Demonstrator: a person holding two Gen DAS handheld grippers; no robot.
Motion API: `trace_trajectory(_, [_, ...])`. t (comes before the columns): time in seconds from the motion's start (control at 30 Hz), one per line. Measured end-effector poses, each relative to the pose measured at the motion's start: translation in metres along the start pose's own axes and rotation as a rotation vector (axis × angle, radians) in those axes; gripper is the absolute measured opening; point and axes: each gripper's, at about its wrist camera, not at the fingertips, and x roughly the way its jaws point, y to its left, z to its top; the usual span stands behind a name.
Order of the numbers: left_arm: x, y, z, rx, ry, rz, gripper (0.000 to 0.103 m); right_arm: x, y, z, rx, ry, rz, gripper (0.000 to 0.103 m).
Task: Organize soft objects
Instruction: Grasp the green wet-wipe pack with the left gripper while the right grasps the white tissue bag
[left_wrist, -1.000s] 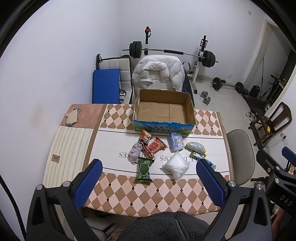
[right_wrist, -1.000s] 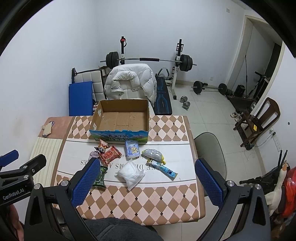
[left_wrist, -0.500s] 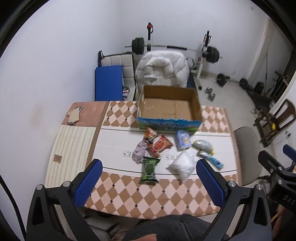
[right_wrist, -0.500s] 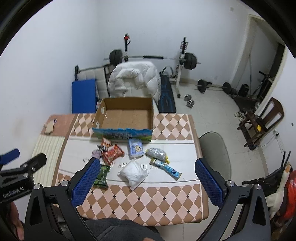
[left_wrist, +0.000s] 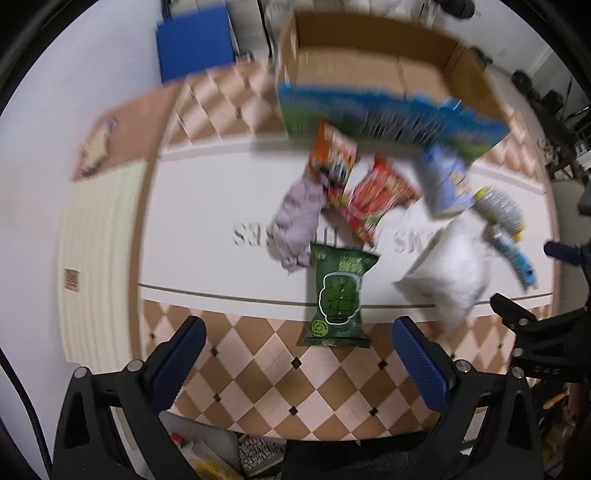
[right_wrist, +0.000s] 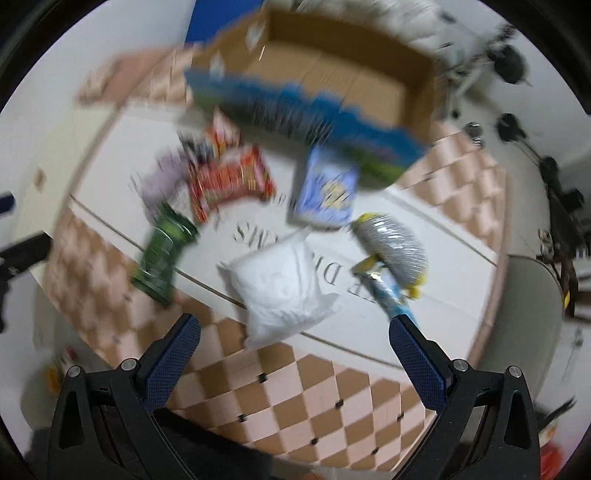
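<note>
Both the left gripper (left_wrist: 299, 345) and right gripper (right_wrist: 295, 341) are hanging spread wide, a green snack packet (left_wrist: 338, 295) lying flat just ahead of the left, a puffy white bag (right_wrist: 282, 286) ahead of the right

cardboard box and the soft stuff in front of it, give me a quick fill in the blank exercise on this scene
1. The cardboard box at the far side of the table holds ____ at this moment.
2. The snack bag lying nearest the left tongs is coloured ____.
3. The white pillow pack lies nearest the ____ tongs.
4. Both pairs of tongs are ____ and grip nothing.

Missing words: nothing; green; right; open
</note>
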Motion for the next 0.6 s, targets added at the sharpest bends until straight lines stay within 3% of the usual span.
trace_trajectory(0.17, [0.070,-0.002,0.007,0.008,0.116,-0.016,0.103,0.098,0.037,0.019,-0.246,0.091,-0.066,0.103])
trace_trajectory(0.27, [0.089,-0.005,0.006,0.002,0.161,-0.053,0.103,0.135,0.045,0.022,-0.256,0.169,-0.028,0.103])
trace_trajectory(0.33, [0.098,-0.009,0.007,0.008,0.186,-0.079,0.103,0.151,0.038,0.021,-0.169,0.203,-0.003,0.091])
trace_trajectory(0.37, [0.102,-0.011,0.006,0.008,0.194,-0.076,0.103,0.156,0.030,0.020,-0.092,0.206,-0.008,0.086])
trace_trajectory(0.43, [0.113,-0.016,0.007,0.009,0.215,-0.074,0.103,0.161,0.005,0.015,0.127,0.240,0.067,0.081])
trace_trajectory(0.5, [0.124,-0.019,0.009,-0.002,0.232,-0.085,0.103,0.165,-0.022,0.007,0.342,0.271,0.143,0.080])
trace_trajectory(0.6, [0.135,-0.023,0.012,-0.025,0.247,-0.107,0.103,0.170,-0.043,-0.006,0.502,0.286,0.253,0.086])
